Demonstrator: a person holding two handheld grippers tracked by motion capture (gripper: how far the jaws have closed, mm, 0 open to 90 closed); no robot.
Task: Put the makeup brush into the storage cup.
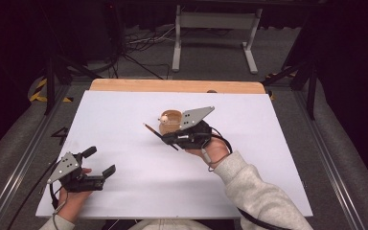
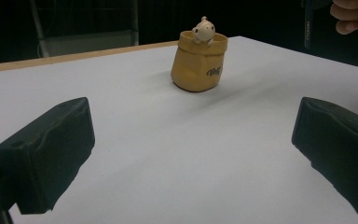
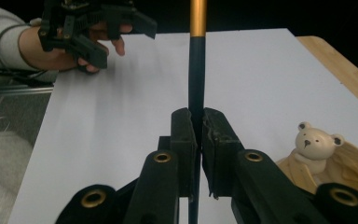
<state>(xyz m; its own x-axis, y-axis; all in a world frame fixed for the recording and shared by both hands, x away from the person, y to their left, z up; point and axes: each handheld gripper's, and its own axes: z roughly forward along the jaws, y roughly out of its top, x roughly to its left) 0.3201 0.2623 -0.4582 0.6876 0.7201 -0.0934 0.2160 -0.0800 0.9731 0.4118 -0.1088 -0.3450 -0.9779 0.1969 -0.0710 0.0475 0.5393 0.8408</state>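
A tan bag-shaped pot (image 1: 170, 120) with a small cream bear (image 2: 203, 30) on its rim stands upright at the middle of the white sheet (image 1: 124, 120). My right gripper (image 1: 165, 138) hovers just in front of the pot, shut on a thin dark pen (image 1: 151, 129) with a gold band. In the right gripper view the pen (image 3: 196, 70) runs straight up between the pressed pads (image 3: 185, 135), and the bear (image 3: 312, 142) sits at the lower right. My left gripper (image 1: 99, 161) rests at the sheet's near left corner, open with nothing in it and pointing at the pot (image 2: 199, 65).
A wooden table edge (image 1: 172, 86) shows beyond the sheet. On the floor behind stand a white metal frame (image 1: 215, 28) and several cables (image 1: 139, 45). Black rails (image 1: 316, 139) run along both sides of the table.
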